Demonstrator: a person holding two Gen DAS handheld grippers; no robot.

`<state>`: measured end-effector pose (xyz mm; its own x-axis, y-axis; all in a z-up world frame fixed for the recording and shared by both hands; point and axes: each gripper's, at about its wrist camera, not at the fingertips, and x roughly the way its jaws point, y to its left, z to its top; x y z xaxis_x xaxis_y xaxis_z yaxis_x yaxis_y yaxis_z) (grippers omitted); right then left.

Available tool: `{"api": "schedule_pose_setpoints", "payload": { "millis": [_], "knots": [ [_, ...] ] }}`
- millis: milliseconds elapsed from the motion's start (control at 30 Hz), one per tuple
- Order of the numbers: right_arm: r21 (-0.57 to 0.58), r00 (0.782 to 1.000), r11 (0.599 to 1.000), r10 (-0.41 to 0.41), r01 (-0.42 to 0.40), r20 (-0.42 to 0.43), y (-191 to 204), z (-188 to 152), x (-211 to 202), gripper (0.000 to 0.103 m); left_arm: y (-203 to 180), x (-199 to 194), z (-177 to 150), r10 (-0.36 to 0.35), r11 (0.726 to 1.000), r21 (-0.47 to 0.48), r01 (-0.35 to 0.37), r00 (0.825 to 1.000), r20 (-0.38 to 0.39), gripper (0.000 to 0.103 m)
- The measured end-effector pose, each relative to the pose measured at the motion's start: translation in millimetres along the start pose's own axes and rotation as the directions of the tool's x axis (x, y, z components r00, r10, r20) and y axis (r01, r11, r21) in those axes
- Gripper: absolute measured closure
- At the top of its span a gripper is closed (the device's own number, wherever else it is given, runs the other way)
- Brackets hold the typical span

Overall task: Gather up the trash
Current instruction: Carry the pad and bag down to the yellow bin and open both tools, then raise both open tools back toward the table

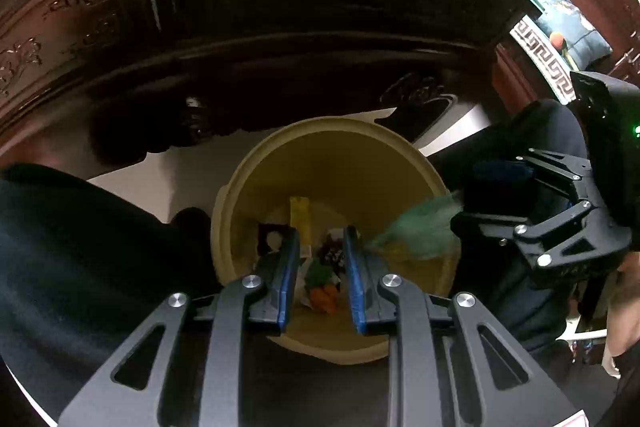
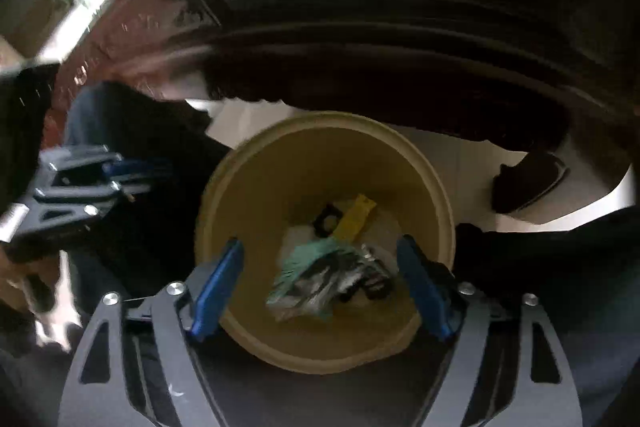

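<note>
We hover both grippers over the bin [image 2: 320, 155], the right gripper [image 2: 320, 283] wide open as a green wrapper [image 2: 308, 267] drops at six o'clock; the left gripper [image 1: 320, 259] stands narrowly parted, empty. Next, we judge, fetch more trash.

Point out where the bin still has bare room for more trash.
The bin floor is crowded: yellow wrapper, green wrapper, scraps. The far wall above the yellow wrapper and the left wall are bare. Both grippers hang open above.

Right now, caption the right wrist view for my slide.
Open right gripper above the tan bin as a blurred green wrapper sits between its fingers over the trash inside.
</note>
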<state>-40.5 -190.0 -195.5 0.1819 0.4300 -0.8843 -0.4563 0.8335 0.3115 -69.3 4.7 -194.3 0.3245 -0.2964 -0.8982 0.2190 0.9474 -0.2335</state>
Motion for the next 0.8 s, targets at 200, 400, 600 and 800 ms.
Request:
{"api": "schedule_pose_setpoints", "payload": {
  "millis": [200,400,600,800],
  "knots": [
    [0.020,0.998,0.998,0.057,-0.058,0.039,-3.1,-0.2,-6.5,0.027,-2.9,1.9,2.6,-0.006,1.000,0.001,0.006,1.000,-0.006,0.079],
    [-0.052,0.971,0.992,0.121,-0.113,0.205,8.6,16.0,-55.4,0.027,-10.1,-25.9,21.0,0.001,0.999,0.036,-0.004,0.997,0.075,0.079],
    [-0.126,0.911,0.987,0.138,-0.096,0.389,19.1,45.7,-112.6,0.022,-21.7,-78.0,59.1,0.049,0.993,0.090,-0.071,0.971,0.233,0.079],
    [-0.153,0.775,0.987,0.063,0.043,0.628,19.2,77.7,-171.4,0.009,-27.2,-137.1,99.9,0.087,0.986,0.094,-0.137,0.907,0.411,0.024]
  ]
}}
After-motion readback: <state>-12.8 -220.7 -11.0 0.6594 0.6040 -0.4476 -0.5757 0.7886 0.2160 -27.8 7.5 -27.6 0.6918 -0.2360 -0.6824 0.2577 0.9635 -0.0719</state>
